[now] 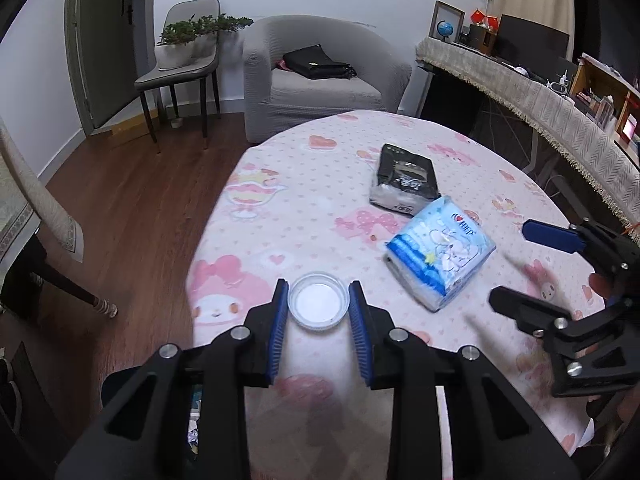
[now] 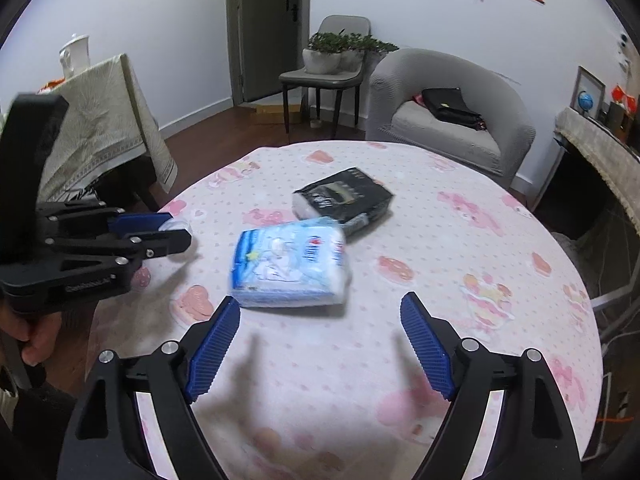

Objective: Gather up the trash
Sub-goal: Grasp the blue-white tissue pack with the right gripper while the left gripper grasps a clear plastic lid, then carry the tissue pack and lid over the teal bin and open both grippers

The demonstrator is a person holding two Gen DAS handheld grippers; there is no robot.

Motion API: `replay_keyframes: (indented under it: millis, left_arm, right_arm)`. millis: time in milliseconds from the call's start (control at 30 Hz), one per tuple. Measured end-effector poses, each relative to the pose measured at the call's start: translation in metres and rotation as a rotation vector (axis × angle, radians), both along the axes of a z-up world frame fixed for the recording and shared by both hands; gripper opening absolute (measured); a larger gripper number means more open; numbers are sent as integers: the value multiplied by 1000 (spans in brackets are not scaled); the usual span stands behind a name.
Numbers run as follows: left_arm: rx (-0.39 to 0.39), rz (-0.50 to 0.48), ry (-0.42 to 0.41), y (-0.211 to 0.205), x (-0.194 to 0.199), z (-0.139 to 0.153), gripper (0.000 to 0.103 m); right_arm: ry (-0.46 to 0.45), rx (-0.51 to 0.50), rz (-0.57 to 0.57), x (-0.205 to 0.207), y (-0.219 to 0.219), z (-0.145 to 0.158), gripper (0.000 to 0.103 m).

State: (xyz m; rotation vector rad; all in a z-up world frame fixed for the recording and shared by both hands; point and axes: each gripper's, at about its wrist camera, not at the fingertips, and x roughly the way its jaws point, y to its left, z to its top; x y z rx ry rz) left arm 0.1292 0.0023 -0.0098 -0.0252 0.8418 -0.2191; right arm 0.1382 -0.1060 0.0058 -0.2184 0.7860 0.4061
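Note:
A small clear plastic cup [image 1: 318, 305] sits between the blue pads of my left gripper [image 1: 319, 294], which is shut on it above the near left part of the round table [image 1: 304, 184]. A blue tissue pack [image 1: 440, 254] and a black tissue pack [image 1: 404, 180] lie on the pink tablecloth. My right gripper [image 2: 320, 312] is open and empty, just short of the blue pack [image 2: 290, 266], with the black pack [image 2: 344, 200] beyond. The left gripper with the cup [image 2: 176, 226] shows at the left of the right wrist view.
A grey armchair [image 1: 320, 76] with a black bag [image 1: 316, 65] stands behind the table. A chair with potted plants [image 1: 188, 46] is by the door. A long covered desk [image 1: 540, 100] runs along the right. Another covered table [image 2: 100, 120] stands at the left.

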Motion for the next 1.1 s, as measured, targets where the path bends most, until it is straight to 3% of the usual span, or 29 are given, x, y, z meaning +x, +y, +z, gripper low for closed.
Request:
replay_keyframes:
  millis: [533, 600, 633, 800, 1100]
  left_arm:
    - [-40, 60, -2, 61, -20, 8, 33]
    - [-52, 58, -6, 68, -23, 10, 33]
    - [-53, 58, -11, 72, -25, 11, 33]
    - [-48, 75, -13, 89, -31, 11, 33]
    - [-46, 117, 12, 120, -41, -1, 33]
  right_arm:
    - [73, -82, -54, 27, 45, -21, 86]
    - [78, -74, -69, 30, 45, -21, 81]
    - [74, -75, -79, 32, 44, -20, 73]
    - [60, -85, -96, 33, 51, -18, 72]
    - [1, 32, 4, 17, 91, 4, 72]
